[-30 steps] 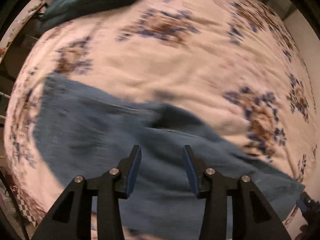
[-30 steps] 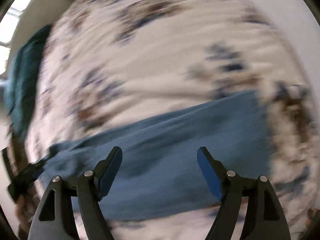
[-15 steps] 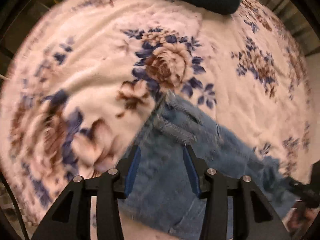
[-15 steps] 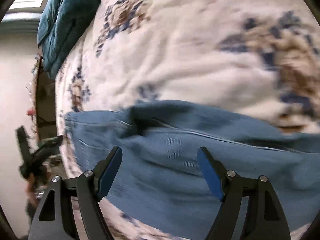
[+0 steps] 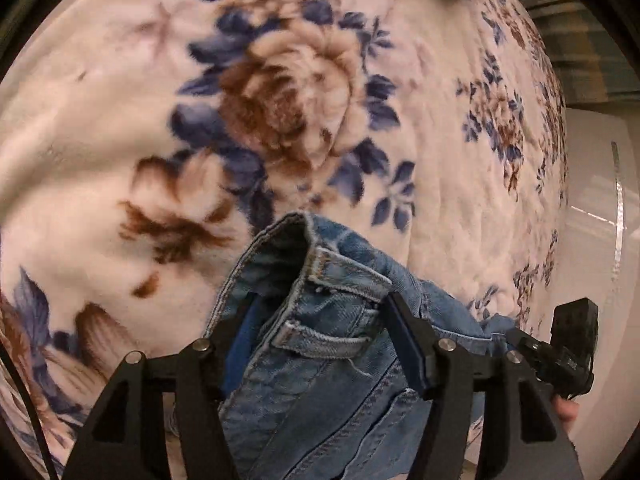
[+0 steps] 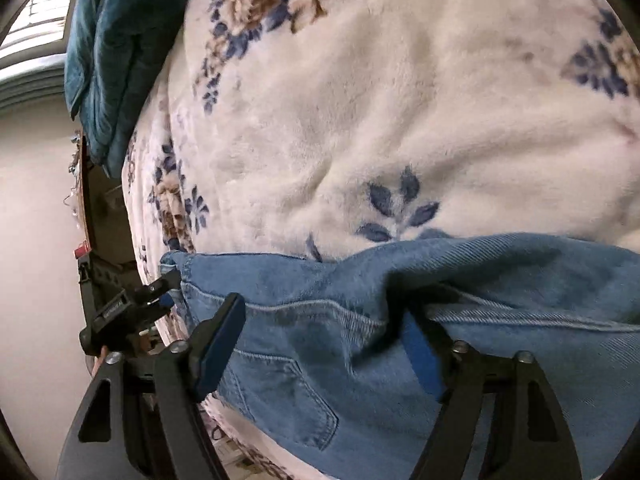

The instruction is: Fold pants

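Note:
Blue denim pants (image 5: pixel 320 400) lie on a cream floral blanket (image 5: pixel 120 120). My left gripper (image 5: pixel 320 300) straddles the waistband corner with its belt loops. Its left finger is tucked inside the waistband and its right finger is outside. The jaws are opening and the pads do not press the cloth. In the right wrist view the pants (image 6: pixel 500 272) stretch across the bed's edge. My right gripper (image 6: pixel 320 308) is over them with jaws closing. A denim fold covers its right finger, and the left pad stands clear of the cloth. Each view shows the other gripper (image 6: pixel 120 312) at the pants' far end.
A teal cushion (image 6: pixel 112 48) lies at the far end of the blanket (image 6: pixel 360 100) and shows at the top of the left wrist view as well. The bed's edge drops to a pale floor (image 6: pixel 36 220) on the left. A white wall (image 5: pixel 592 180) stands on the right.
Both grippers swept across the bed and came down close onto the jeans. The left one now sits at the waistband with wider jaws. The right jaws have narrowed, with a fold over one finger.

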The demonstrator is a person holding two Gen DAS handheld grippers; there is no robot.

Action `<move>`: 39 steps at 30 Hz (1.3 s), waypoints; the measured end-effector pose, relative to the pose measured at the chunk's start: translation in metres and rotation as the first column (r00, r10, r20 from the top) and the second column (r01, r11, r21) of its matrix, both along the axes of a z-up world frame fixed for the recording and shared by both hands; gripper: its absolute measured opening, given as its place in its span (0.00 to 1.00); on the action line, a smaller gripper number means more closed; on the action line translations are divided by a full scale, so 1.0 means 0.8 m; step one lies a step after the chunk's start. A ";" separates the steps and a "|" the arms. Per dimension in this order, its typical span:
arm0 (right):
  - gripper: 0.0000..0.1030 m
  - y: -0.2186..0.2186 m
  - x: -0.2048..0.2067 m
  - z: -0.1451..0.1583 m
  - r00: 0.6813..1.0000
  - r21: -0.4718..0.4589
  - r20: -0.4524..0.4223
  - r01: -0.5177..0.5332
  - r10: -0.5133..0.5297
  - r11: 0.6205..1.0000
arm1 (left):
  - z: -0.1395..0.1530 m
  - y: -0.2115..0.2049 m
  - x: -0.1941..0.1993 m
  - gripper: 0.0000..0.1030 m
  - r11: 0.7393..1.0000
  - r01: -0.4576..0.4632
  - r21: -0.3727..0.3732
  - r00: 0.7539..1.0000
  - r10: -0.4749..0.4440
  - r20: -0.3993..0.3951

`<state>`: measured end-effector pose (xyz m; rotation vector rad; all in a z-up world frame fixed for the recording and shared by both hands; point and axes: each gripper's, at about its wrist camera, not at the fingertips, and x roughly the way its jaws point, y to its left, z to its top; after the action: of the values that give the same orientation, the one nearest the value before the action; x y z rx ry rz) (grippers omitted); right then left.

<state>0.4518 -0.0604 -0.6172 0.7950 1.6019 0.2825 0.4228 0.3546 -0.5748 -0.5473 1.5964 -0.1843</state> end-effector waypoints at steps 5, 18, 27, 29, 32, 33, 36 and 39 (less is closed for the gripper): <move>0.15 0.009 0.005 0.001 0.992 -0.160 0.020 -0.117 0.122 0.980 | 0.033 -0.040 0.001 0.22 0.983 0.123 0.137 0.983 -0.140 0.115; 0.09 -0.048 0.053 -0.007 0.992 -0.118 0.083 0.100 -0.091 0.988 | 0.012 -0.063 0.088 0.14 0.983 0.062 0.173 0.990 -0.083 0.116; 0.72 -0.073 0.000 0.034 0.991 -0.112 0.081 0.115 -0.106 0.987 | 0.031 -0.018 0.052 0.47 0.999 -0.007 0.047 0.999 0.005 0.036; 0.72 -0.097 -0.051 0.062 0.984 -0.156 0.080 0.172 -0.161 0.973 | 0.047 -0.001 0.026 0.54 0.998 -0.031 0.049 0.998 0.029 0.048; 0.72 -0.127 -0.156 0.071 0.937 -0.208 0.001 0.343 -0.350 0.916 | 0.062 0.002 -0.017 0.61 0.987 -0.018 0.159 0.996 0.004 0.086; 0.72 -0.131 -0.179 0.064 0.919 -0.211 -0.029 0.379 -0.394 0.901 | 0.060 0.000 -0.025 0.61 0.980 0.003 0.199 0.996 -0.020 0.084; 0.73 -0.149 -0.283 0.018 0.797 -0.229 -0.165 0.543 -0.582 0.808 | 0.031 -0.013 -0.041 0.61 0.965 0.064 0.254 0.997 -0.075 0.035; 0.68 -0.160 -0.334 -0.024 0.701 -0.234 -0.229 0.634 -0.676 0.737 | 0.008 -0.023 -0.041 0.61 0.964 0.071 0.256 0.997 -0.077 0.013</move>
<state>0.1844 -0.1887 -0.6362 1.2922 1.4771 -0.4942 0.3897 0.3359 -0.5687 -0.2849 1.5905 -0.0390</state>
